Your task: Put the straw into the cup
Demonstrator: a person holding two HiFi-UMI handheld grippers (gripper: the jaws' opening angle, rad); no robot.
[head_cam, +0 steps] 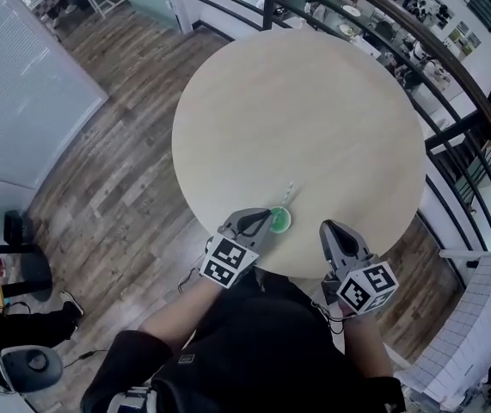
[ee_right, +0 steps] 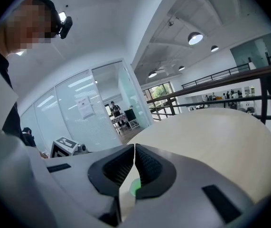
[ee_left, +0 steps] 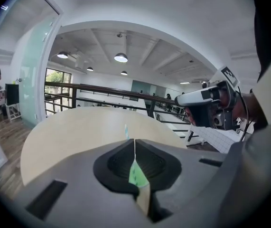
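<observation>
A small green cup (head_cam: 279, 221) stands near the front edge of the round table (head_cam: 297, 119). A pale straw (head_cam: 289, 194) with teal stripes rises from it and leans away from me. My left gripper (head_cam: 267, 218) is just left of the cup, its jaws shut and empty. In the left gripper view the cup (ee_left: 136, 175) shows through the gap below the shut tips (ee_left: 134, 144), and the straw (ee_left: 126, 131) stands above them. My right gripper (head_cam: 325, 227) is right of the cup, also shut and empty; its view shows a bit of green cup (ee_right: 134, 187) behind the tips (ee_right: 134, 148).
The pale wooden table top holds only the cup and straw. A dark railing (head_cam: 451, 67) curves round the far and right sides. Wood floor (head_cam: 116, 170) lies to the left. The right gripper (ee_left: 206, 103) shows in the left gripper view.
</observation>
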